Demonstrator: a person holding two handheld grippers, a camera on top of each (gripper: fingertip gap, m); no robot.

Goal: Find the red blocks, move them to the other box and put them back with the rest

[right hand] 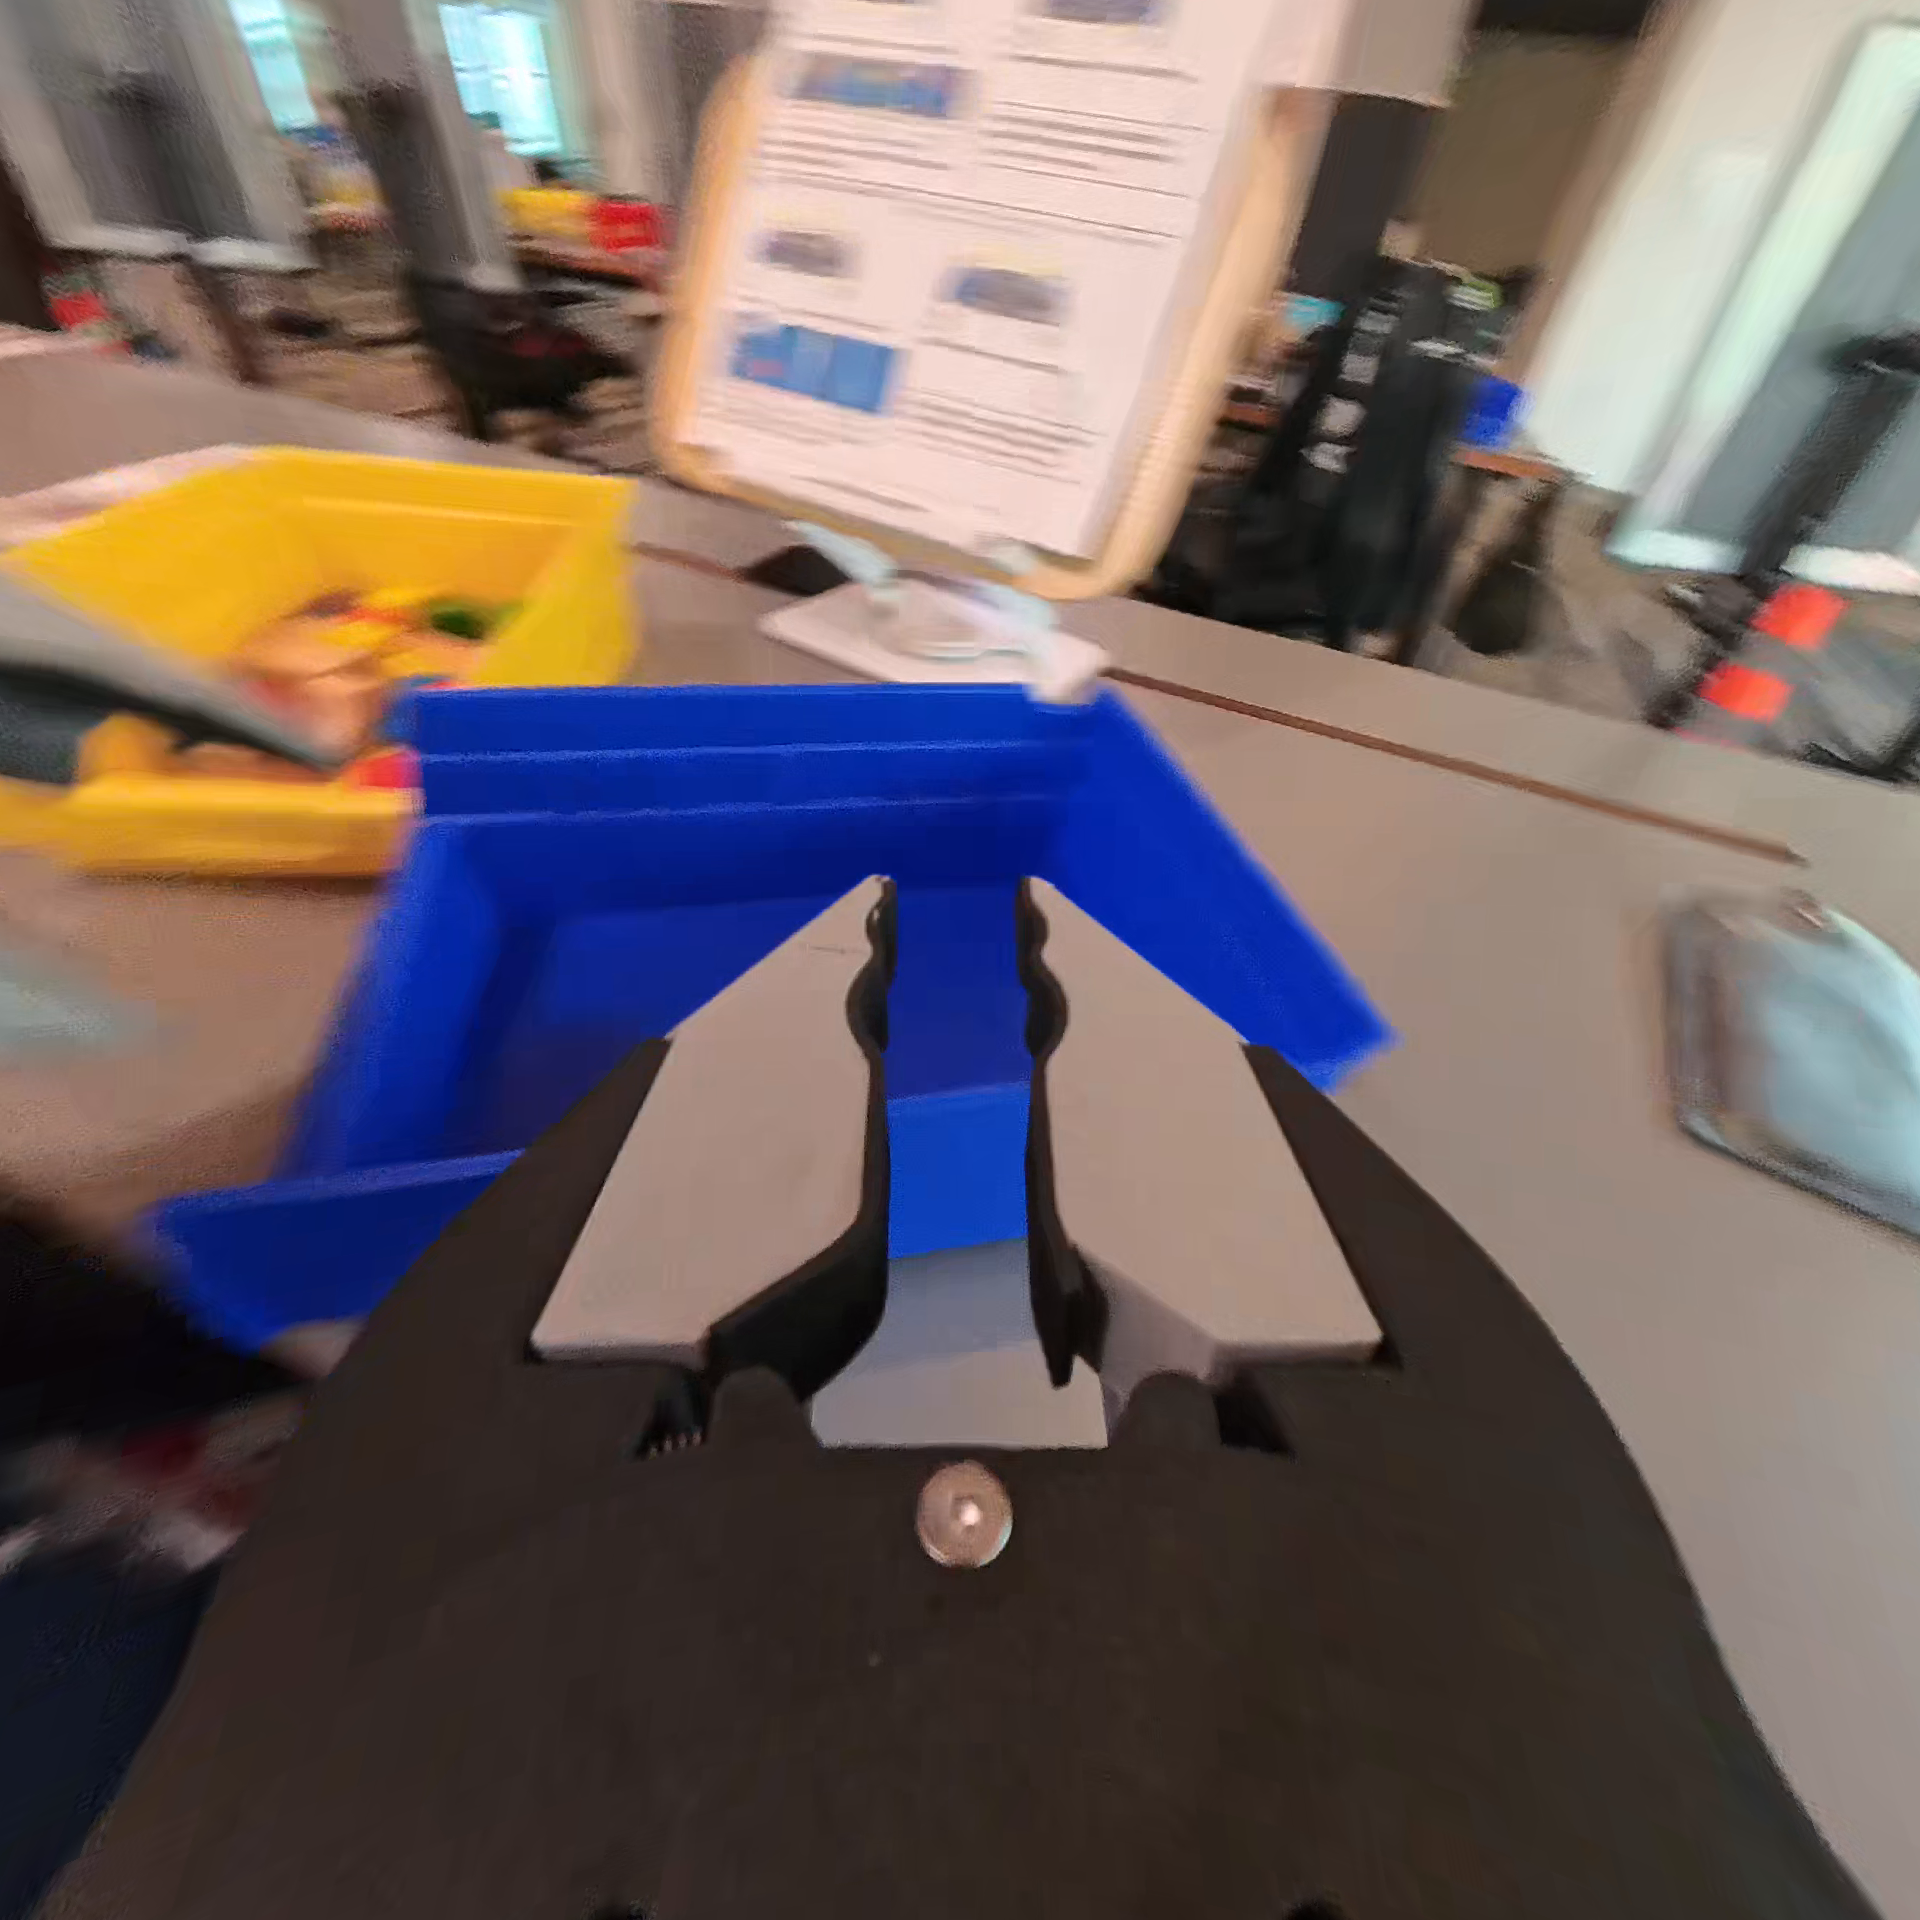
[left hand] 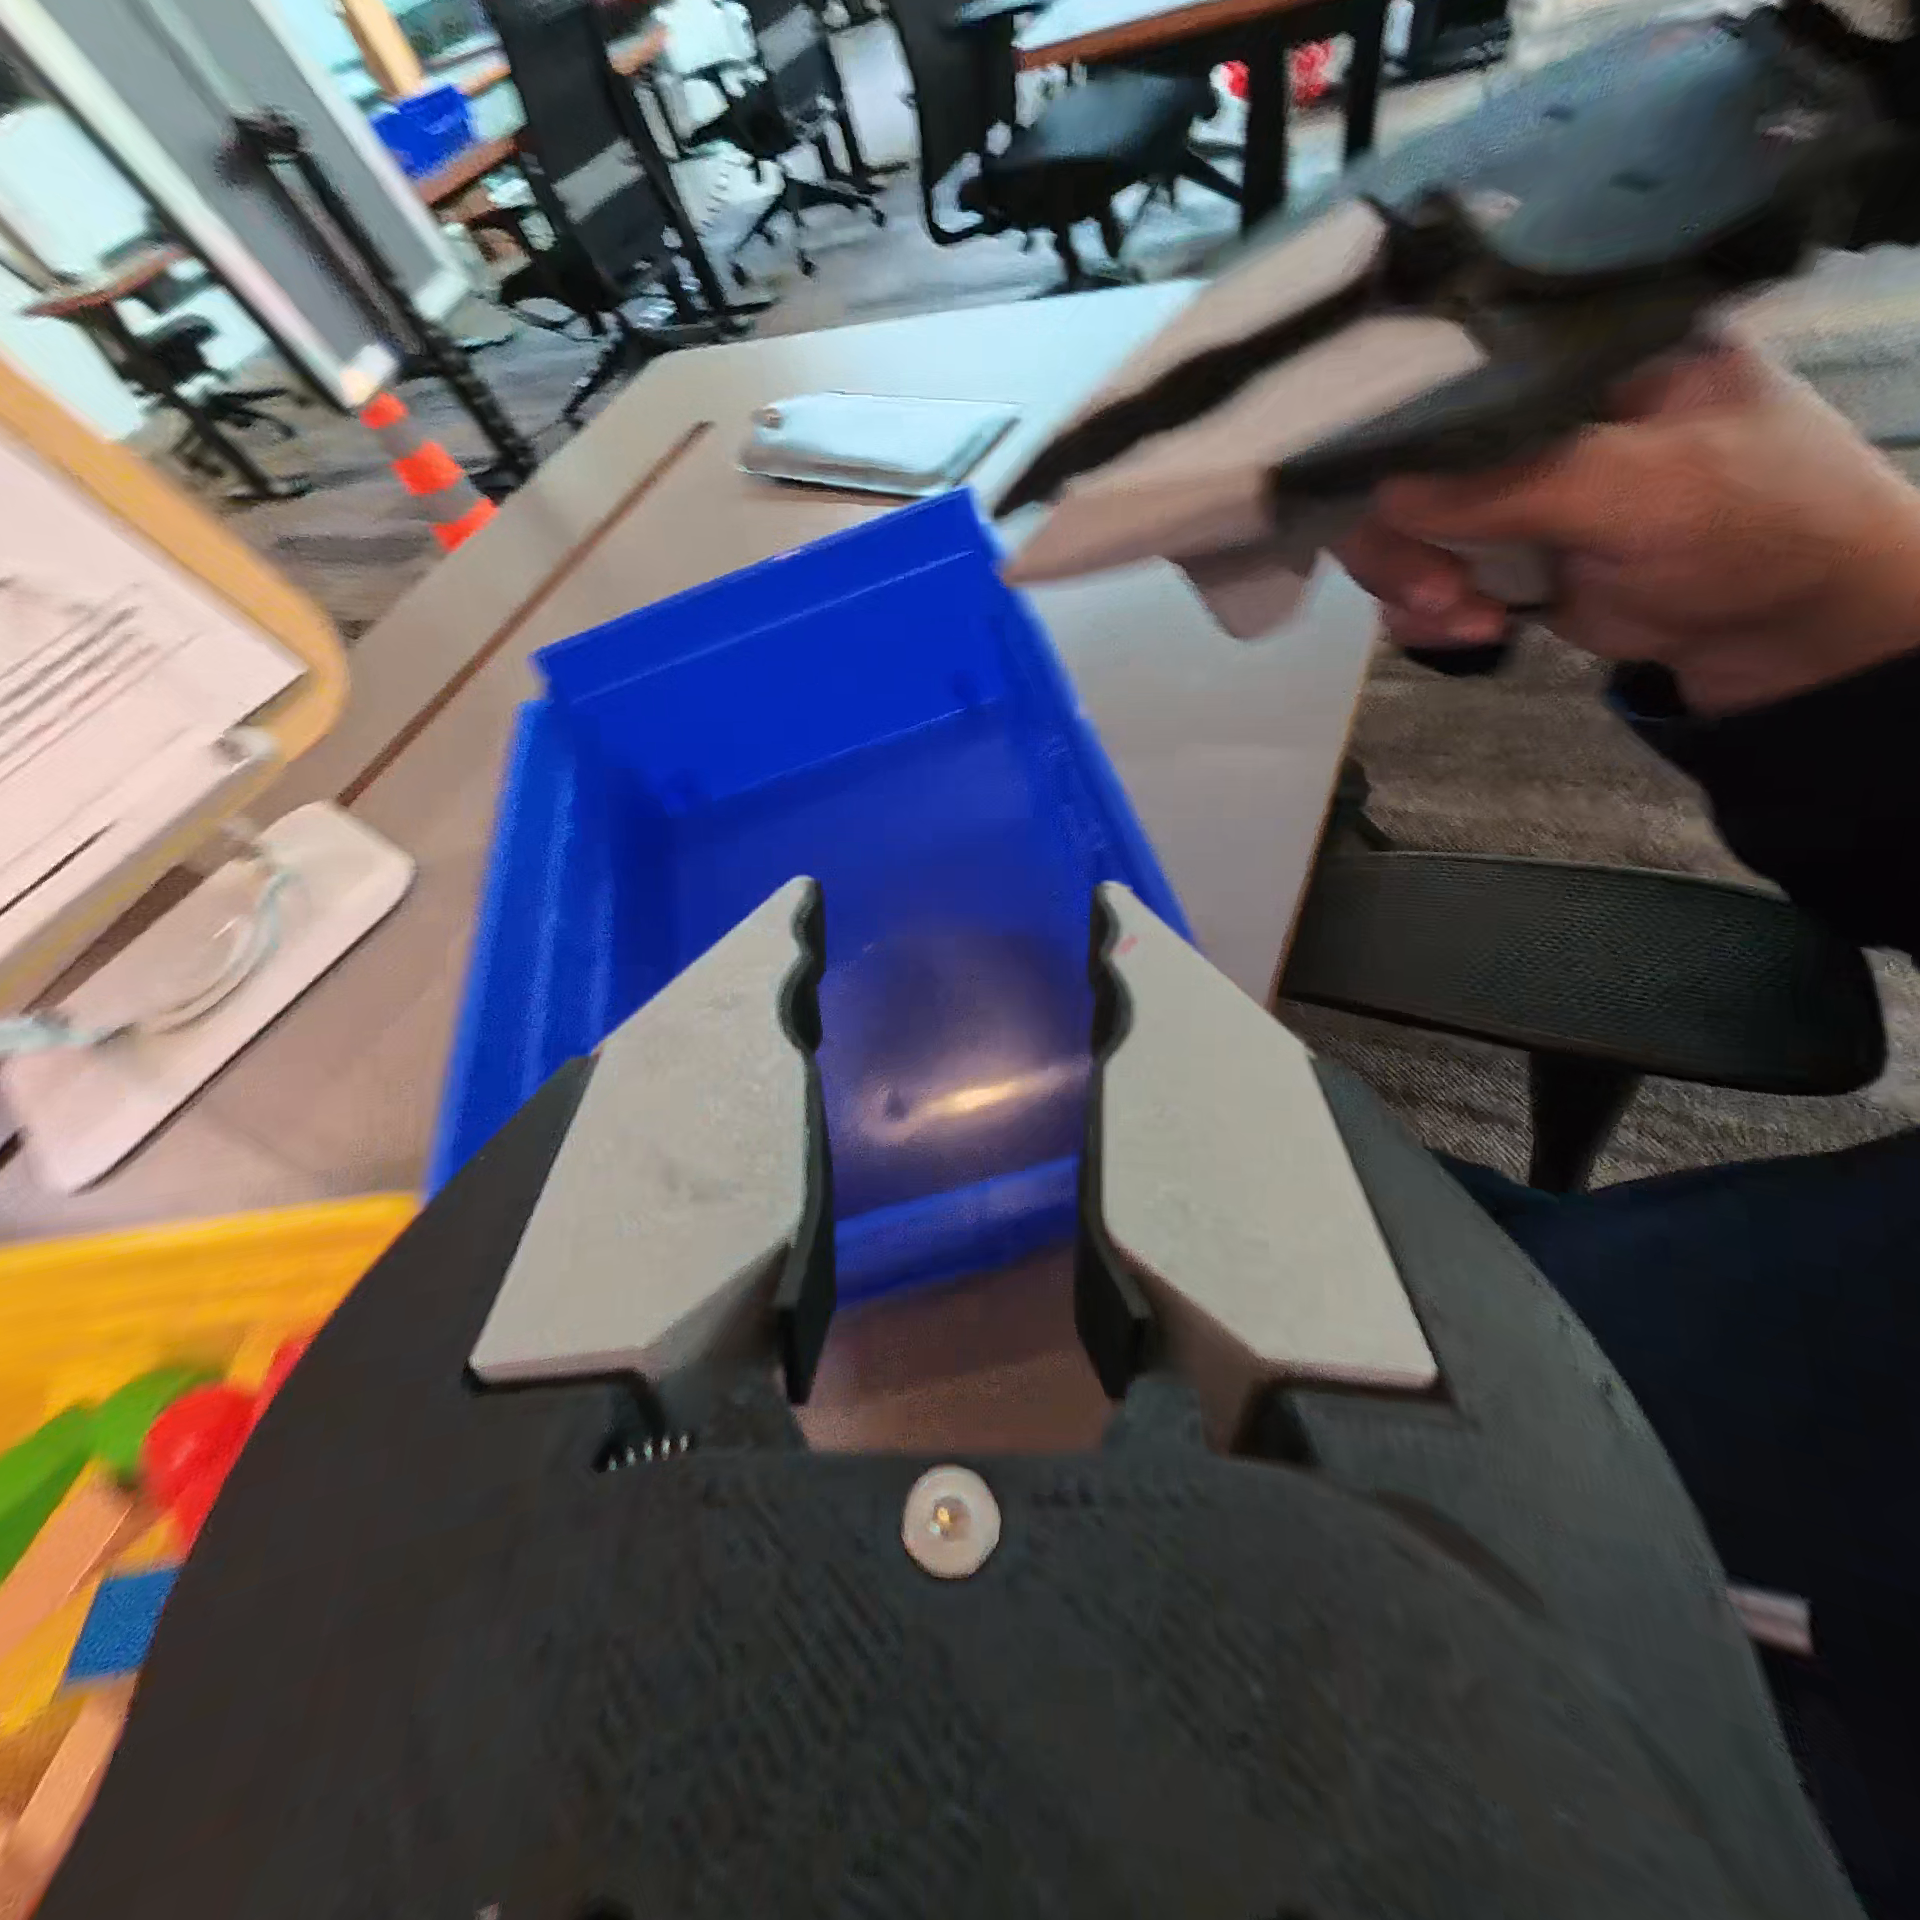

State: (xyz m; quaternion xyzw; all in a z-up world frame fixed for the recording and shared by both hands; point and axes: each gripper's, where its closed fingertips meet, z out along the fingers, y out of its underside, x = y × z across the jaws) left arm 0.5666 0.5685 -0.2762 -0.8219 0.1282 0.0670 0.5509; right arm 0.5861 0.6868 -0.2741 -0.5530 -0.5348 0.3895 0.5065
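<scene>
The blue box (left hand: pixel 540 883) stands on the grey table, and I see no blocks inside it. My left gripper (left hand: pixel 956 894) hovers over its near end, open with nothing between the fingers. My right gripper (right hand: pixel 954 888) is open too and points into the blue box (right hand: pixel 727 727) from the other side. It also shows in the left wrist view (left hand: pixel 1174 488), held by a hand above the box's far right corner. The yellow box (left hand: pixel 156 1278) lies to the left with mixed coloured blocks, among them a red block (left hand: pixel 192 1444). The yellow box (right hand: pixel 312 488) is blurred in the right wrist view.
A framed paper sign on a white stand (left hand: pixel 208 966) (right hand: pixel 935 260) stands behind the boxes. A flat silvery object (left hand: pixel 883 442) (right hand: pixel 1797 1049) lies beyond the blue box. A black mesh chair (left hand: pixel 1558 966) sits at the table's right edge.
</scene>
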